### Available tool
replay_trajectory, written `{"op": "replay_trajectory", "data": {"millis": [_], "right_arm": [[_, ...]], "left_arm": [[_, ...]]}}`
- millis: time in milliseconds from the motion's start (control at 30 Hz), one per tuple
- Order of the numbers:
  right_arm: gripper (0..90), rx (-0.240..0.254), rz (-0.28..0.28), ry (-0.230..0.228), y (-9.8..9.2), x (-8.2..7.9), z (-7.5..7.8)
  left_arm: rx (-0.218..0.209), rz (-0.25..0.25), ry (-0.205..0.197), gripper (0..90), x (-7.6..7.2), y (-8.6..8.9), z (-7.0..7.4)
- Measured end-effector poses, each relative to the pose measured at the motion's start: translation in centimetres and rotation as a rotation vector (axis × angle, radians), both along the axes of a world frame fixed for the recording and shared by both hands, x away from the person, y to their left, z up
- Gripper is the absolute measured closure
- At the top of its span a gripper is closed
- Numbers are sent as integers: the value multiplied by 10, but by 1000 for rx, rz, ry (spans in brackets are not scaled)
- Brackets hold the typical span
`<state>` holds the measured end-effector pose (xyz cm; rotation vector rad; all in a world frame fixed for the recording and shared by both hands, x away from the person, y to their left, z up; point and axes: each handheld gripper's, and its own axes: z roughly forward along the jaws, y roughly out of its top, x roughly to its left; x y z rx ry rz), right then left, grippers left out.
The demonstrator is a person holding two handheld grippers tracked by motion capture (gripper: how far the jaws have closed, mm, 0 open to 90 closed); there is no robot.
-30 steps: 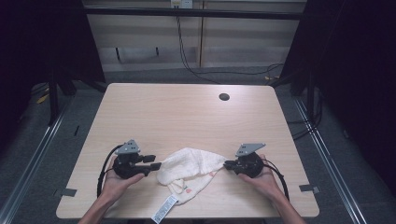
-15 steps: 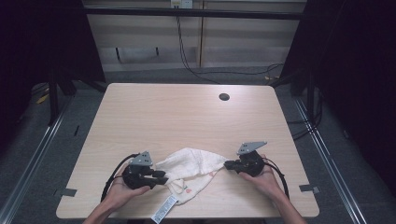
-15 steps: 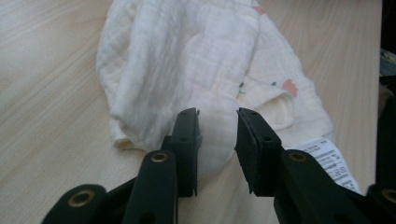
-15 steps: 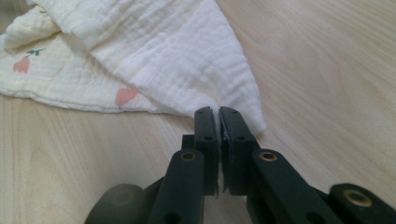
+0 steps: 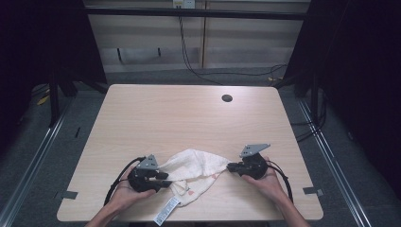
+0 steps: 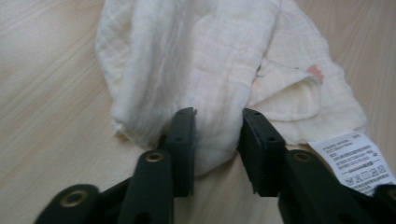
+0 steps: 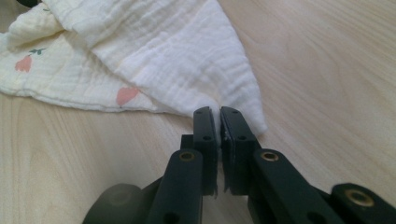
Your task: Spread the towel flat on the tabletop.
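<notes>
A cream muslin cloth (image 5: 194, 165) with small pink prints lies crumpled near the table's front edge, and a white care label (image 5: 166, 211) sticks out at its front. My left gripper (image 5: 165, 178) is at the cloth's left end. Its jaws have just been closing, and in the left gripper view (image 6: 218, 126) a bunched fold of the cloth (image 6: 201, 56) fills the gap and touches both pads. My right gripper (image 5: 230, 166) is at the right corner. In the right gripper view (image 7: 219, 116) it is shut on the thin tip of the cloth (image 7: 163, 51).
The light wooden table (image 5: 179, 118) has a round cable hole (image 5: 227, 98) near its far edge. Beyond the table, cables run along a dark floor. The care label (image 6: 355, 158) lies flat beside my left gripper's right jaw.
My left hand has moved right and a little down, onto the cloth's left end, and its jaws have narrowed around a fold. The right hand has kept still.
</notes>
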<state>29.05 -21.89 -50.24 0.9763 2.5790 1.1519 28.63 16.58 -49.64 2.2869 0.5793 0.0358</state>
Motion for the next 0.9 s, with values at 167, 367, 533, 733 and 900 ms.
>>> {"op": "replay_trajectory", "data": {"millis": [167,367,533,733,900], "right_arm": [[854,-2,-3,-3,0,-1,0],[869,18,-17,26,0,-2,2],[872,88,-28,30,-6,-4,14],[869,122,-37,-12,-8,-4,33],[875,192,-33,-23,-10,0,53]], "left_arm": [[-9,-5,45,824,5,6,3],[-84,-1,62,856,5,18,14],[-150,28,61,867,9,25,23],[-201,43,39,868,17,23,42],[-262,46,39,867,21,24,55]]}}
